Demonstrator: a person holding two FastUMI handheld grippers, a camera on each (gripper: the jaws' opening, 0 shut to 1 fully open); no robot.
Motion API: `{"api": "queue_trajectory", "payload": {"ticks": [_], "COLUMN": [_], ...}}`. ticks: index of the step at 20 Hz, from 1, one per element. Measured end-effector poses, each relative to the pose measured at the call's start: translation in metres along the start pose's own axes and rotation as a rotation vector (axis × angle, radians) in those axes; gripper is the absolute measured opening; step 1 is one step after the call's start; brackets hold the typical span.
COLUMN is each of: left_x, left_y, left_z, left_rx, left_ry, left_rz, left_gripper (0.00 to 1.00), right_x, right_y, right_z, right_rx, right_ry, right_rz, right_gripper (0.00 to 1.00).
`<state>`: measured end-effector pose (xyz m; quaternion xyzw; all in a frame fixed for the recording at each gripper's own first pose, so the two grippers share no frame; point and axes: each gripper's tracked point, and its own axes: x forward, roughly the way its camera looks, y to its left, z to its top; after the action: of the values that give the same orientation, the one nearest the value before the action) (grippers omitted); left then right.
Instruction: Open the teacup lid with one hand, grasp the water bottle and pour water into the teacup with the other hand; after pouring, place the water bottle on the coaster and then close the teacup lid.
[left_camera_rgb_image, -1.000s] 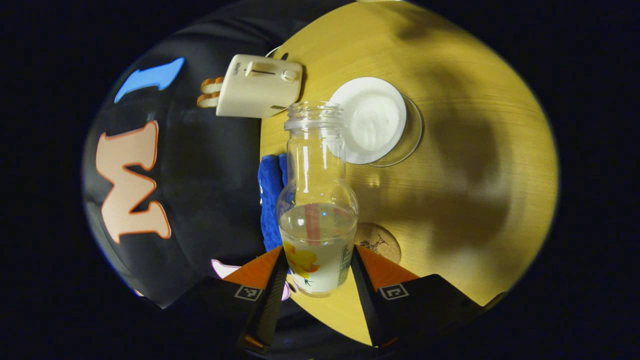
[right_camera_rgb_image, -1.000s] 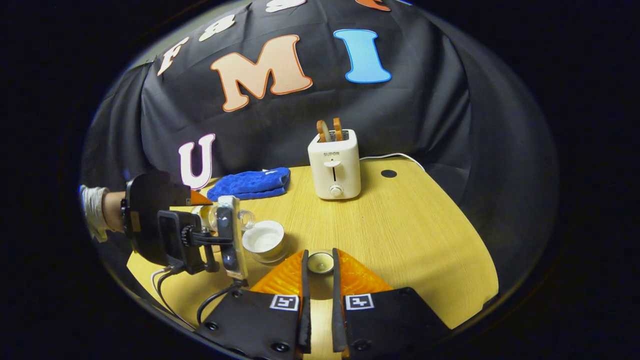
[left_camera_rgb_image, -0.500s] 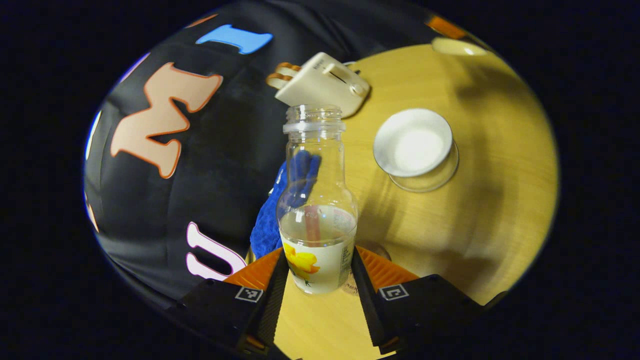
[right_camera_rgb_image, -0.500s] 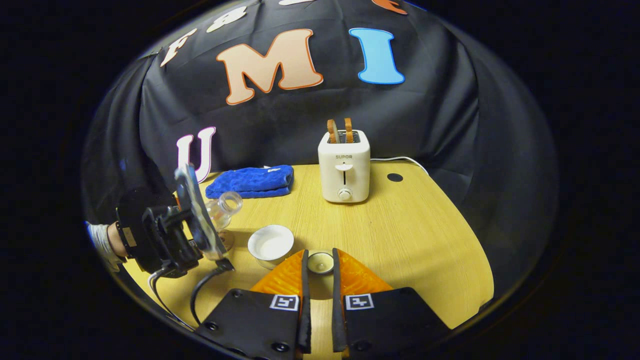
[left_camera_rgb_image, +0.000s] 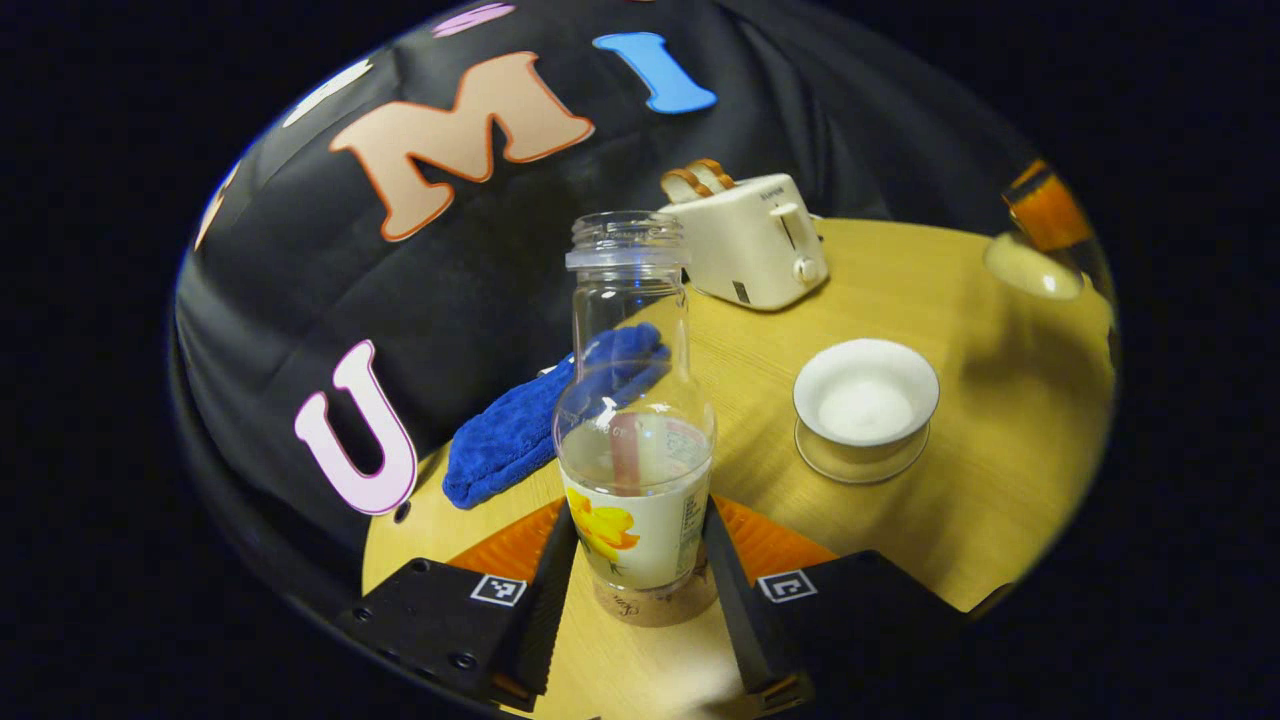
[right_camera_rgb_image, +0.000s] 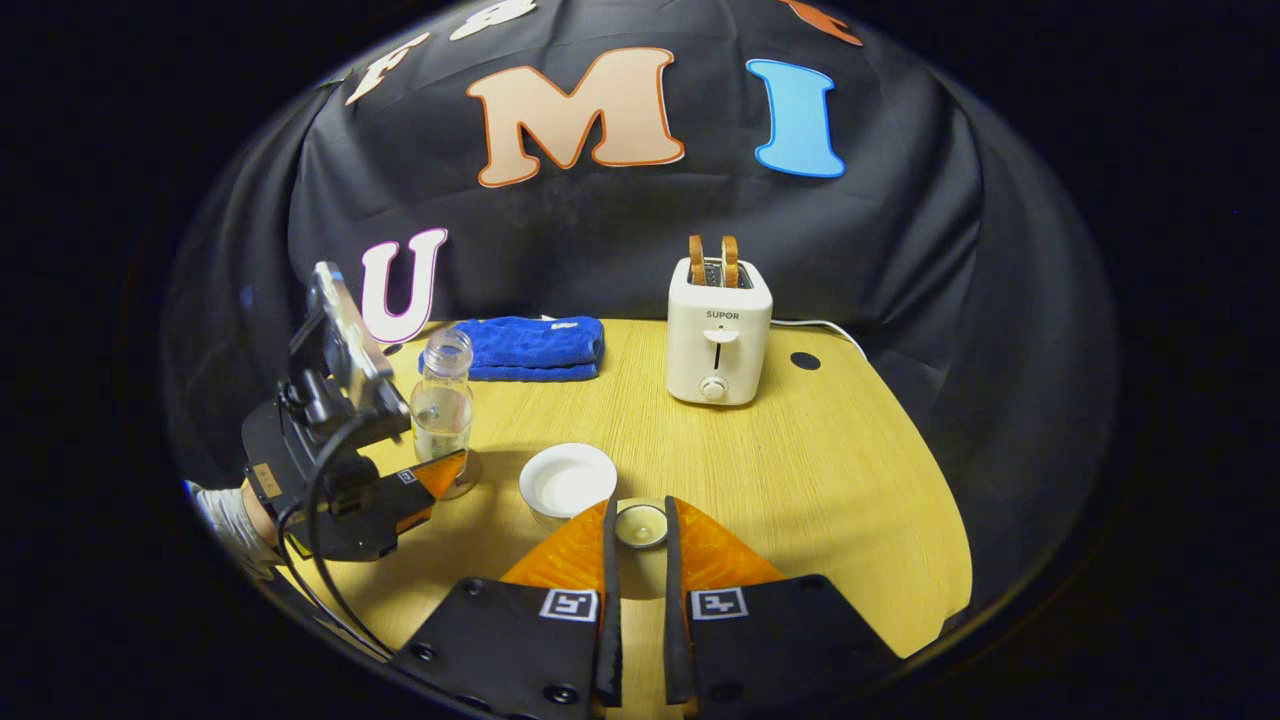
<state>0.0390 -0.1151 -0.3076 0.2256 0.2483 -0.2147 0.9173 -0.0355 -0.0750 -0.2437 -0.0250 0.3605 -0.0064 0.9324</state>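
One water bottle (left_camera_rgb_image: 636, 440) stands between the fingers of the left hand-held gripper (left_camera_rgb_image: 636, 585). One open teacup (left_camera_rgb_image: 866, 400) sits ahead to its right, one lid (right_camera_rgb_image: 640, 524), one coaster (left_camera_rgb_image: 655, 603), one toaster (right_camera_rgb_image: 718, 330) holding two bread slices (right_camera_rgb_image: 711, 260), one blue cloth (right_camera_rgb_image: 535, 347), all on one bench (right_camera_rgb_image: 800, 470).

The wooden counter (right_camera_rgb_image: 800, 470) carries a white toaster (right_camera_rgb_image: 718, 340), a folded blue towel (right_camera_rgb_image: 535, 348), an open teacup (right_camera_rgb_image: 567, 482) and a cork coaster (left_camera_rgb_image: 655, 603) under the water bottle (left_camera_rgb_image: 635, 440).

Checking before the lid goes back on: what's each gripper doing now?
Left gripper: shut on the bottle, upright over the coaster.
Right gripper: shut on the lid.
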Motion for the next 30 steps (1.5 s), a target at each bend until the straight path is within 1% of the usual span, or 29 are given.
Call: {"api": "queue_trajectory", "payload": {"ticks": [1, 2, 3, 4, 5, 6, 8, 9, 10, 14, 15, 16, 20, 21, 22, 23, 24, 25, 27, 30], "left_x": [0.002, 0.002, 0.003, 0.004, 0.004, 0.004, 0.005, 0.002, 0.006, 0.002, 0.001, -0.001, -0.005, -0.006, -0.007, -0.009, -0.010, -0.016, -0.025, -0.043], "left_y": [0.003, 0.004, 0.004, 0.004, 0.004, 0.004, 0.003, 0.004, 0.005, 0.007, 0.008, 0.009, 0.009, 0.007, 0.008, 0.008, 0.008, 0.010, 0.011, 0.014], "left_z": [0.001, 0.000, -0.001, 0.000, -0.002, -0.003, -0.008, -0.010, -0.013, -0.020, -0.025, -0.028, -0.037, -0.037, -0.036, -0.036, -0.037, -0.036, -0.035, -0.038], "left_rx": [-0.023, -0.043, -0.064, -0.091, -0.122, -0.159, -0.227, -0.247, -0.261, -0.286, -0.293, -0.301, -0.320, -0.323, -0.324, -0.325, -0.325, -0.325, -0.323, -0.314], "left_ry": [-0.014, -0.013, -0.019, -0.033, -0.038, -0.046, -0.041, -0.044, -0.051, -0.035, -0.027, -0.018, 0.004, 0.006, 0.005, 0.006, 0.008, 0.008, 0.004, 0.006], "left_rz": [0.004, 0.012, 0.011, 0.004, 0.002, -0.004, -0.007, -0.004, 0.003, 0.012, 0.019, 0.023, 0.019, 0.016, 0.016, 0.018, 0.021, 0.024, 0.028, 0.029], "left_gripper": [0.69, 0.68, 0.69, 0.68, 0.68, 0.69, 0.69, 0.68, 0.70, 0.71, 0.70, 0.73, 0.76, 0.79, 0.82, 0.89, 0.94, 0.98, 0.97, 0.97], "right_x": [-0.001, -0.002, -0.001, -0.002, -0.001, -0.001, -0.003, -0.004, -0.004, -0.003, -0.002, -0.002, -0.001, 0.000, 0.001, 0.003, 0.005, 0.008, 0.013, 0.025], "right_y": [0.001, 0.003, 0.005, 0.009, 0.012, 0.016, 0.023, 0.026, 0.030, 0.038, 0.040, 0.042, 0.049, 0.050, 0.051, 0.052, 0.054, 0.055, 0.059, 0.063], "right_z": [0.000, 0.000, 0.000, 0.000, 0.000, 0.001, 0.001, 0.002, 0.003, 0.006, 0.004, 0.005, 0.005, 0.006, 0.006, 0.007, 0.009, 0.010, 0.014, 0.018], "right_rx": [-0.007, -0.013, -0.016, -0.023, -0.034, -0.047, -0.065, -0.070, -0.073, -0.070, -0.070, -0.073, -0.072, -0.070, -0.067, -0.065, -0.063, -0.059, -0.046, -0.026], "right_ry": [0.003, 0.006, 0.010, 0.015, 0.017, 0.018, 0.019, 0.019, 0.019, 0.017, 0.016, 0.015, 0.012, 0.009, 0.007, 0.004, 0.000, -0.004, -0.014, -0.026], "right_rz": [-0.005, -0.008, -0.008, -0.006, -0.005, -0.003, 0.004, 0.008, 0.011, 0.022, 0.027, 0.029, 0.045, 0.047, 0.050, 0.054, 0.057, 0.062, 0.074, 0.088], "right_gripper": [0.17, 0.19, 0.17, 0.19, 0.19, 0.17, 0.17, 0.17, 0.17, 0.17, 0.21, 0.18, 0.19, 0.19, 0.21, 0.18, 0.21, 0.18, 0.18, 0.23]}}
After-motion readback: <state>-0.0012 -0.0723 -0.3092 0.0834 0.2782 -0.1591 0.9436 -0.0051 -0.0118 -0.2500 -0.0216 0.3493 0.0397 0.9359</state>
